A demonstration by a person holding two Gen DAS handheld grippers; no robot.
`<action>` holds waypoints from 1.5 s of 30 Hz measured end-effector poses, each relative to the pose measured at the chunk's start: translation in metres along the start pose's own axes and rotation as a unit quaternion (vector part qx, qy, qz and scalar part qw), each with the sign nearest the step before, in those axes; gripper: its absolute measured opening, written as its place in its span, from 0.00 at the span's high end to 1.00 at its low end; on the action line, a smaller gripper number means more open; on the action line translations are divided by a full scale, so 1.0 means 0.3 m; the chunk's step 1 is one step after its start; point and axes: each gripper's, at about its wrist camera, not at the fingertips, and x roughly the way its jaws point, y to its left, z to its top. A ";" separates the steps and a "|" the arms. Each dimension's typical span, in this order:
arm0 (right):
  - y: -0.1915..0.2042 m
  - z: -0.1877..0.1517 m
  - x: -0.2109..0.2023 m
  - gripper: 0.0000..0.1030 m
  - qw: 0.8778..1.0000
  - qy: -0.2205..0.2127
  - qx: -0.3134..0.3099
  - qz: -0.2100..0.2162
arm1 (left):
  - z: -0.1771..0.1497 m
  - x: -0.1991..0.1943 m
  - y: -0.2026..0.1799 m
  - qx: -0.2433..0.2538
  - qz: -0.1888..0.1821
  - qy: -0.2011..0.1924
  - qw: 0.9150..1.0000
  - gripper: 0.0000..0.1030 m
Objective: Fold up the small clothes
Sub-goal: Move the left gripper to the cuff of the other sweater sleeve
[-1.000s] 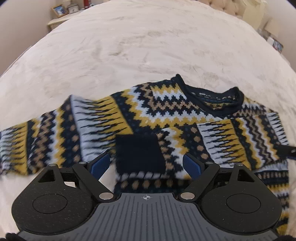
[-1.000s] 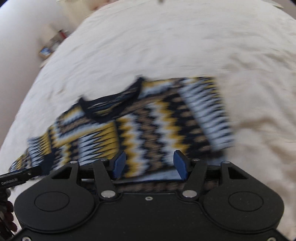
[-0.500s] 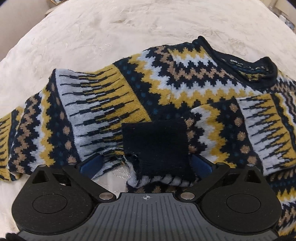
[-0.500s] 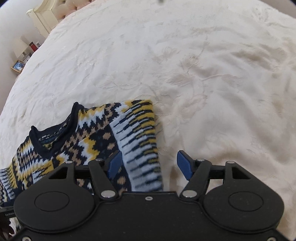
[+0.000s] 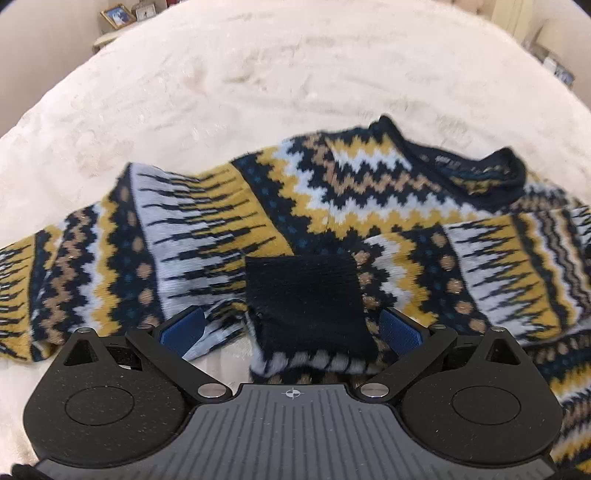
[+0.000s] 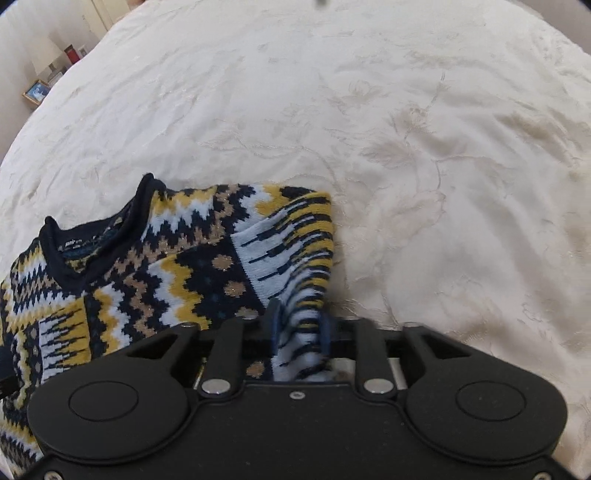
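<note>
Sweater (image 5: 332, 229), navy, mustard and pale-blue zigzag knit, lies on the cream bedspread (image 6: 406, 129). Right claw (image 6: 298, 325) is closing on its folded edge; a thin pinch could slip. Left claw (image 5: 291, 330) hangs released around the navy cuff (image 5: 306, 299).

— What is being shown on the cream bedspread (image 5: 258, 92)?

— A patterned sweater (image 5: 332, 206) in navy, yellow, tan and pale blue is being seen lying spread out, its navy collar (image 5: 480, 173) toward the upper right (the picture is slightly blurred). One sleeve is being seen folded across the body, and its dark cuff (image 5: 306, 299) is lying between the blue pads (image 5: 181, 328).

— And the left gripper (image 5: 291, 330)?

— Its jaws are being held wide apart, and the cuff is not being pressed.

— Anything behind?

— A framed photo (image 5: 117, 15) is being glimpsed at the upper left.
</note>
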 end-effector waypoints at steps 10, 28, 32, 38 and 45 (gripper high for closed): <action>0.055 -0.111 -0.220 0.04 0.997 -0.072 -0.002 0.005 | -0.100 -0.182 0.143 -0.052 0.015 -0.032 0.998 0.01; 0.341 -0.475 -0.462 0.01 0.991 -0.043 -0.073 0.101 | -0.290 -0.312 0.577 -0.179 0.099 -0.030 0.979 0.00; 0.395 -0.505 -0.474 0.01 0.989 -0.038 -0.089 0.107 | -0.296 -0.333 0.681 -0.200 0.108 -0.040 0.973 0.00; 0.473 -0.511 -0.501 0.01 0.987 -0.040 -0.109 0.111 | -0.286 -0.335 0.794 -0.228 0.112 -0.053 0.966 0.00; 0.557 -0.508 -0.509 0.01 0.985 -0.037 -0.126 0.113 | -0.264 -0.301 0.895 -0.260 0.101 -0.061 0.959 0.00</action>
